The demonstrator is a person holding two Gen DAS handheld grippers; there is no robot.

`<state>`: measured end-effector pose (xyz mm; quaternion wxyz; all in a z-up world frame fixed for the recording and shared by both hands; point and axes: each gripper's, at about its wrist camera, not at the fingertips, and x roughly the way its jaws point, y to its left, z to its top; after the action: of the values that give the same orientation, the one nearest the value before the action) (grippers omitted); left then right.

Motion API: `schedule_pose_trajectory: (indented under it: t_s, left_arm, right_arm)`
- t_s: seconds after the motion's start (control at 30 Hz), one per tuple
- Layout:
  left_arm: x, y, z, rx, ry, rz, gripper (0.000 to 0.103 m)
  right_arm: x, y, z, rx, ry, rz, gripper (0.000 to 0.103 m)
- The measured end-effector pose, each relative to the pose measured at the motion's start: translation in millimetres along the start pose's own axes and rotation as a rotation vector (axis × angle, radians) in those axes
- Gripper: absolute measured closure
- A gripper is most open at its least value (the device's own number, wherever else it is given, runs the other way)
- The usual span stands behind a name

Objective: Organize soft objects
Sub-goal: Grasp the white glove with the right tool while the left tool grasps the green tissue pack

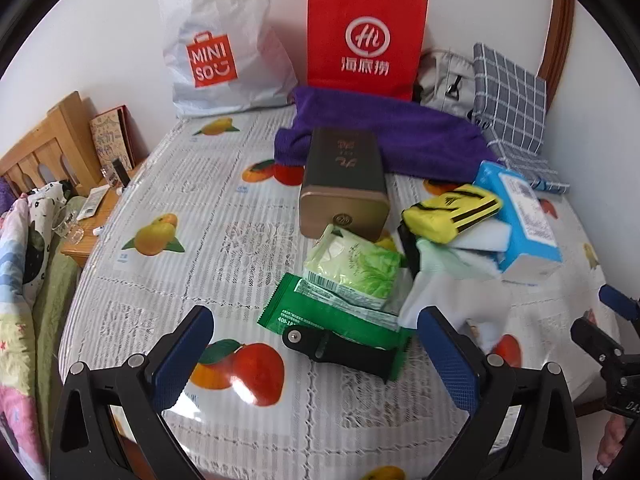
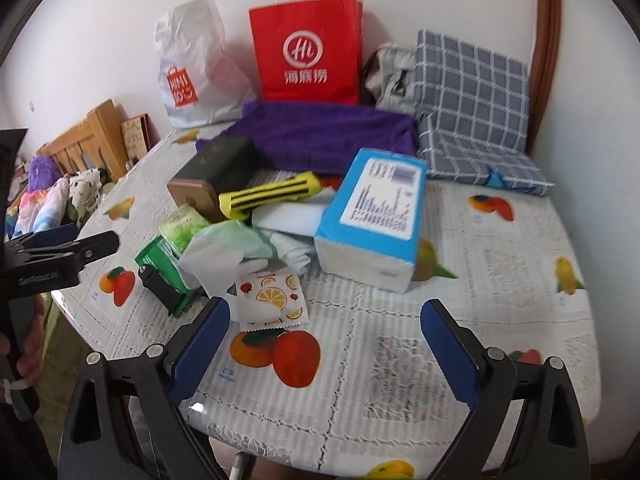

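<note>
A pile of soft things lies mid-table: a purple towel [image 1: 384,128], a blue tissue pack [image 1: 524,220], a yellow striped sponge [image 1: 452,216], a pale green wipes pack [image 1: 356,272], a dark green packet [image 1: 336,316] and white cloths [image 1: 452,284]. In the right wrist view the tissue pack [image 2: 376,216], the sponge [image 2: 268,196], the towel [image 2: 328,132] and a fruit-print sachet [image 2: 272,300] show. My left gripper [image 1: 316,356] is open and empty, just short of the green packet. My right gripper [image 2: 324,348] is open and empty over the tablecloth, near the sachet.
A brown-gold tin box [image 1: 344,188] lies in the pile, and a black clip [image 1: 340,352] rests on the green packet. A white Miniso bag [image 1: 220,48], a red paper bag [image 1: 364,40], a grey bag [image 1: 444,76] and a checked cloth [image 1: 512,108] stand at the back wall. A wooden side table [image 1: 96,208] sits left.
</note>
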<state>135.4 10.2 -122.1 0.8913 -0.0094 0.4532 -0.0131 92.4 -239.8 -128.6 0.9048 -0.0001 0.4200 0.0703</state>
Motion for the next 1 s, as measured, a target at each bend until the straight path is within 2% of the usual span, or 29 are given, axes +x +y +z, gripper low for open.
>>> schedule_pose_trajectory:
  t_s: [0.17,0.3,0.33,0.47,0.5,0.53,0.57,0.6,0.63,0.67,0.73,0.83,1.0]
  left_arm:
    - [27.7,9.4,0.2,-0.038,0.063,-0.018,0.0]
    - [36.9,26.7,2.0,-0.037,0.075,0.023,0.0]
    - [38.5,32.7,3.2,-0.03,0.075,0.035,0.0]
    - [43.0,43.6,4.8,-0.031,0.059,0.005,0.0]
    - [44.7,43.6,5.1,-0.029,0.059,-0.005,0.0]
    - [46.5,42.8,5.7,-0.025,0.058,-0.012,0.0]
    - [48.5,40.8,6.6,-0.017,0.054,-0.02,0.001]
    - [50.0,39.2,7.6,-0.01,0.051,-0.025,0.001]
    - [52.1,36.8,9.1,-0.002,0.047,-0.035,0.001]
    - [53.8,34.6,10.2,0.004,0.043,-0.049,0.001]
    - [58.6,27.7,12.7,0.016,0.039,-0.095,0.001]
    - [68.2,15.5,14.4,0.044,0.047,-0.163,0.0]
    - [88.1,-6.6,14.4,0.089,0.091,-0.178,0.0]
  right_arm:
    - [26.5,9.6,7.7,0.018,0.011,0.093,0.008]
    - [46.6,32.9,19.3,-0.006,0.019,0.204,0.008]
    - [53.2,41.0,22.1,-0.024,0.021,0.219,0.008]
    - [82.1,65.2,28.2,-0.079,0.054,0.223,0.008]
    - [87.3,67.9,28.7,-0.082,0.063,0.217,0.013]
    - [93.1,70.0,28.8,-0.089,0.069,0.211,0.03]
    - [97.9,72.2,28.7,-0.103,0.081,0.216,0.042]
    - [101.7,74.8,28.6,-0.118,0.098,0.23,0.062]
    - [103.4,75.1,28.5,-0.122,0.107,0.242,0.072]
    - [102.7,74.3,28.5,-0.12,0.105,0.254,0.076]
    - [96.5,71.0,29.8,-0.11,0.083,0.266,0.089]
    - [82.4,64.0,35.5,-0.093,0.044,0.275,0.093]
    - [52.2,50.6,42.8,-0.083,-0.021,0.262,0.093]
